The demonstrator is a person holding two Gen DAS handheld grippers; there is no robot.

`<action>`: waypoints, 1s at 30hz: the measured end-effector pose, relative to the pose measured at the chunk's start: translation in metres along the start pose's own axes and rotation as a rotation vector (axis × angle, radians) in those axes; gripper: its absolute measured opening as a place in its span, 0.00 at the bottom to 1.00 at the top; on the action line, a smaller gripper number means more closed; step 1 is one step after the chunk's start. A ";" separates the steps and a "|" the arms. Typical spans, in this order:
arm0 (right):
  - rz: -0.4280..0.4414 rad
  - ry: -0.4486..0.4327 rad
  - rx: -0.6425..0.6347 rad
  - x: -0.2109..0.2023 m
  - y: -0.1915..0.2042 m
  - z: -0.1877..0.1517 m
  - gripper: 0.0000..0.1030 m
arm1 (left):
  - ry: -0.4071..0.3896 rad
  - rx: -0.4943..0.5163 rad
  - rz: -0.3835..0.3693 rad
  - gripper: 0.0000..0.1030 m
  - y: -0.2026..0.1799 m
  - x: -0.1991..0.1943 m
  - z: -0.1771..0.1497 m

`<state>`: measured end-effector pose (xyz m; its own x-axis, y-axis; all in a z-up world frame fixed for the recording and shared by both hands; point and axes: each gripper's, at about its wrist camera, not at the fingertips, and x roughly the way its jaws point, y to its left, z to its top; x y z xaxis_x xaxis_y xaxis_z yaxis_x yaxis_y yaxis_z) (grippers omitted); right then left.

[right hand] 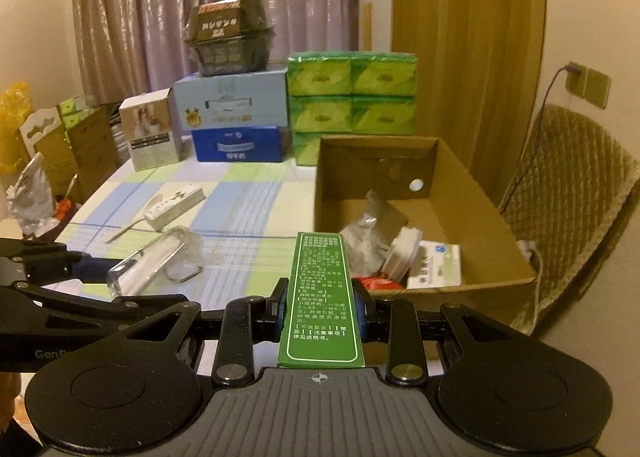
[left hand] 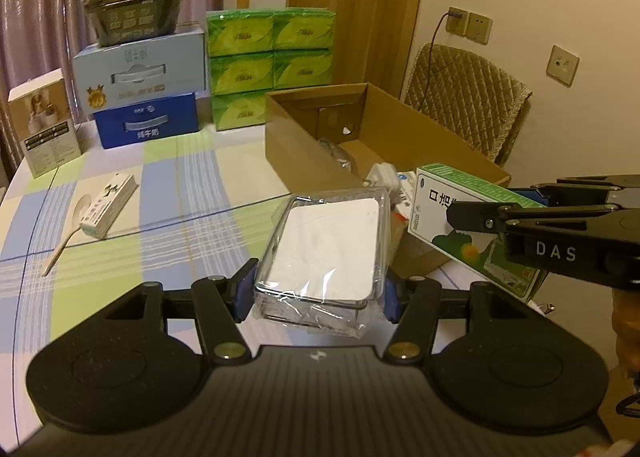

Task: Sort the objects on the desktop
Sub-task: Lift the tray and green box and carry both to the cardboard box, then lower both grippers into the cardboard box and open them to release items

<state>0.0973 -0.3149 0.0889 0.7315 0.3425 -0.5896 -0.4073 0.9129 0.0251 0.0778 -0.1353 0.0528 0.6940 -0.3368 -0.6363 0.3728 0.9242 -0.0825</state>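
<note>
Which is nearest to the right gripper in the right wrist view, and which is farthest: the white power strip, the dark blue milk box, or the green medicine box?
1. Green medicine box: held between the right gripper fingers.
2. White power strip: mid-table, to the left.
3. Dark blue milk box: at the table's far edge, bottom of the stack.

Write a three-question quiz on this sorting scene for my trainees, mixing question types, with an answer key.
1. True or false: the left gripper is empty.
2. What does the right gripper hold?
A. a spoon
B. a green medicine box
C. a tissue pack
3. Fill in: sorted items lie inside the ____ box.

Key:
1. False; its jaws are shut on a clear plastic-wrapped white box.
2. B.
3. Cardboard: the cardboard box already holds several small packets.
</note>
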 end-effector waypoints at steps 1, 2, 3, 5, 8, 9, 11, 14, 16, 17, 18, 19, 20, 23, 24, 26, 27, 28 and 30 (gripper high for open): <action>-0.003 -0.002 0.005 -0.001 -0.003 0.001 0.27 | -0.002 0.003 -0.003 0.53 -0.002 0.001 0.002; -0.008 -0.005 0.010 -0.002 -0.006 0.001 0.27 | -0.003 0.005 -0.007 0.53 -0.004 0.002 0.003; -0.012 -0.007 0.014 -0.002 -0.008 0.001 0.27 | -0.004 0.006 -0.010 0.53 -0.006 0.002 0.005; -0.020 -0.009 0.023 -0.003 -0.015 0.002 0.27 | -0.006 0.015 -0.017 0.53 -0.011 0.005 0.010; -0.036 -0.013 0.025 -0.003 -0.023 0.004 0.27 | -0.012 0.024 -0.027 0.53 -0.019 0.009 0.017; -0.041 -0.015 0.025 -0.003 -0.026 0.005 0.27 | -0.017 0.028 -0.031 0.53 -0.021 0.010 0.020; -0.051 -0.018 0.025 -0.001 -0.033 0.008 0.27 | -0.023 0.037 -0.039 0.53 -0.027 0.014 0.027; -0.065 -0.020 0.026 0.003 -0.042 0.011 0.27 | -0.033 0.045 -0.052 0.53 -0.035 0.019 0.036; -0.074 -0.017 0.023 0.007 -0.047 0.013 0.27 | -0.034 0.047 -0.059 0.53 -0.040 0.024 0.042; -0.076 -0.016 0.022 0.009 -0.050 0.014 0.27 | -0.034 0.048 -0.062 0.53 -0.043 0.027 0.044; -0.079 -0.015 0.020 0.011 -0.053 0.015 0.27 | -0.032 0.049 -0.065 0.53 -0.044 0.030 0.047; -0.080 -0.015 0.018 0.013 -0.055 0.016 0.27 | -0.031 0.047 -0.069 0.53 -0.046 0.032 0.049; -0.081 -0.015 0.016 0.015 -0.057 0.017 0.27 | -0.030 0.045 -0.072 0.53 -0.047 0.035 0.050; -0.088 -0.015 0.011 0.020 -0.064 0.021 0.27 | -0.025 0.038 -0.077 0.53 -0.051 0.043 0.056; -0.090 -0.015 0.011 0.021 -0.066 0.022 0.27 | -0.023 0.035 -0.080 0.53 -0.052 0.045 0.057; -0.091 -0.014 0.010 0.025 -0.070 0.024 0.27 | -0.019 0.032 -0.084 0.53 -0.053 0.049 0.060; -0.092 -0.014 0.008 0.026 -0.071 0.025 0.27 | -0.017 0.031 -0.085 0.53 -0.054 0.051 0.061; -0.093 -0.013 0.007 0.027 -0.072 0.026 0.27 | -0.015 0.030 -0.087 0.53 -0.054 0.053 0.062; -0.095 -0.010 0.005 0.030 -0.076 0.028 0.27 | -0.011 0.028 -0.091 0.53 -0.056 0.056 0.064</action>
<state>0.1655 -0.3679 0.0916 0.7723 0.2566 -0.5811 -0.3331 0.9425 -0.0264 0.1352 -0.2173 0.0705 0.6628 -0.4214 -0.6190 0.4520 0.8842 -0.1179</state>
